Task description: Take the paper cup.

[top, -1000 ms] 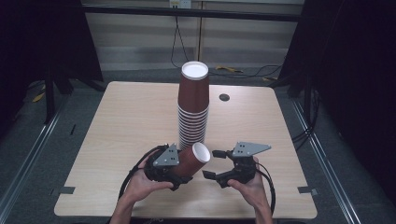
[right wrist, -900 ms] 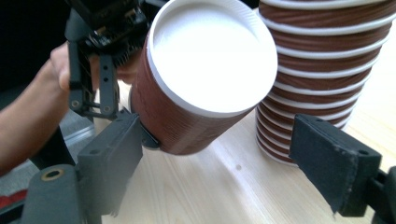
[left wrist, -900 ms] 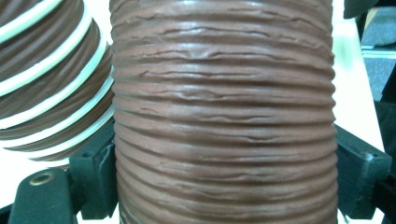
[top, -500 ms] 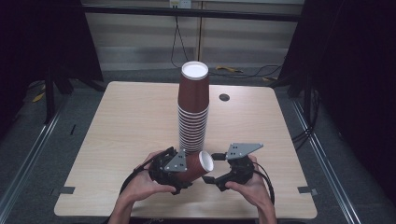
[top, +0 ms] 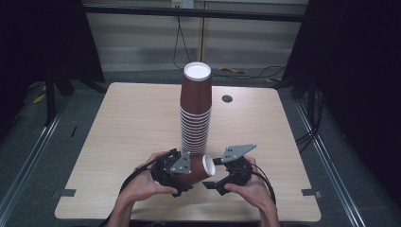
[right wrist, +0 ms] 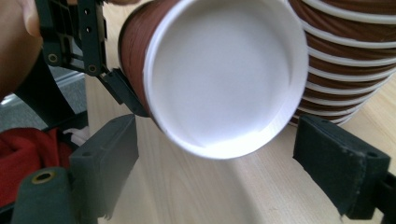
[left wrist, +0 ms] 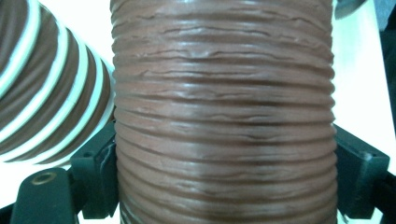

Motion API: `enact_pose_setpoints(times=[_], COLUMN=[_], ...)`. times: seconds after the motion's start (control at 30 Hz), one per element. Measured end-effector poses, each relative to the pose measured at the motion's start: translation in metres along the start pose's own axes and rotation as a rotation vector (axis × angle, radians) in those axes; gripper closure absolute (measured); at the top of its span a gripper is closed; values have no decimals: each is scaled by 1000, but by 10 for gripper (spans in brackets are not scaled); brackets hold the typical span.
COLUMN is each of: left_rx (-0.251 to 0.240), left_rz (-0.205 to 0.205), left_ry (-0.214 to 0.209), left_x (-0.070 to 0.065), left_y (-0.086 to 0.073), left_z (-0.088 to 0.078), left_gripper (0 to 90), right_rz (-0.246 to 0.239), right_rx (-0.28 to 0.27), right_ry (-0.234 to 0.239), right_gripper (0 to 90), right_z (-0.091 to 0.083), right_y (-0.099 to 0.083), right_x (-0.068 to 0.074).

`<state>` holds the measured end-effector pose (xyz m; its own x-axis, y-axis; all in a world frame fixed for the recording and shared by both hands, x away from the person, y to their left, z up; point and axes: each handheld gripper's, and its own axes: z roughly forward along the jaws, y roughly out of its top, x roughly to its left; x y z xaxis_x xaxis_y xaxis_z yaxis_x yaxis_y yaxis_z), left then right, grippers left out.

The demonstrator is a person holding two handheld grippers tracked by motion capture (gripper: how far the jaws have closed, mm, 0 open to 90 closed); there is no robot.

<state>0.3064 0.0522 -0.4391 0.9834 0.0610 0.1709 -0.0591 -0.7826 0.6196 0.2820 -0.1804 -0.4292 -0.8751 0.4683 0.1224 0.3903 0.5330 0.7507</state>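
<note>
**1 ribbed cup held sideways, second gripper waiting at its mouth**

The left gripper (top: 176, 171) clamps the brown paper cup (top: 195, 168) across its ribbed wall, lying on its side at the table's (top: 123, 123) near edge, beside the tall cup stack (top: 195, 111). The right gripper (top: 222, 180) stands wide, holding nothing. The cup looks light, thin and easily crushed; the stiffer rolled rim seems the safer hold. The left gripper view shows the wall (left wrist: 224, 112) creased between the pads; the right gripper view shows the white inside (right wrist: 224, 74), probably empty
</note>
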Motion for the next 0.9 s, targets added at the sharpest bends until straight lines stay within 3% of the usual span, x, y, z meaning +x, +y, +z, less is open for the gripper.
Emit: enact_pose_setpoints(times=[0.1,0.47,0.6,0.63,0.67,0.7,0.73,0.77,0.83,0.9], left_rx=[16,73,92,115,70,136,149,125,135,117], left_rz=[3,3,29,57,-8,79,90,60,77,49], left_ry=[-7,21,12,3,12,-1,-1,6,-3,-4], left_x=[1,6,4,5,0,4,4,1,1,0], left_y=[-1,2,3,4,3,5,6,5,6,7], left_z=[0,-3,-2,-3,1,-2,-2,1,1,3], left_gripper=[146,144,144,144,144,144,144,144,144,142], right_rz=[-7,-35,-52,-58,-65,-63,-71,-71,-77,-73], right_rx=[33,66,71,75,76,80,88,88,94,112], right_ry=[-6,6,-2,4,4,12,24,24,33,49], right_gripper=[146,195,189,190,195,206,204,204,171,170], right_z=[3,8,8,8,8,8,10,10,12,15], right_y=[2,4,7,9,10,11,12,12,14,14], right_x=[-1,-6,-7,-7,-7,-7,-7,-7,-6,-7])
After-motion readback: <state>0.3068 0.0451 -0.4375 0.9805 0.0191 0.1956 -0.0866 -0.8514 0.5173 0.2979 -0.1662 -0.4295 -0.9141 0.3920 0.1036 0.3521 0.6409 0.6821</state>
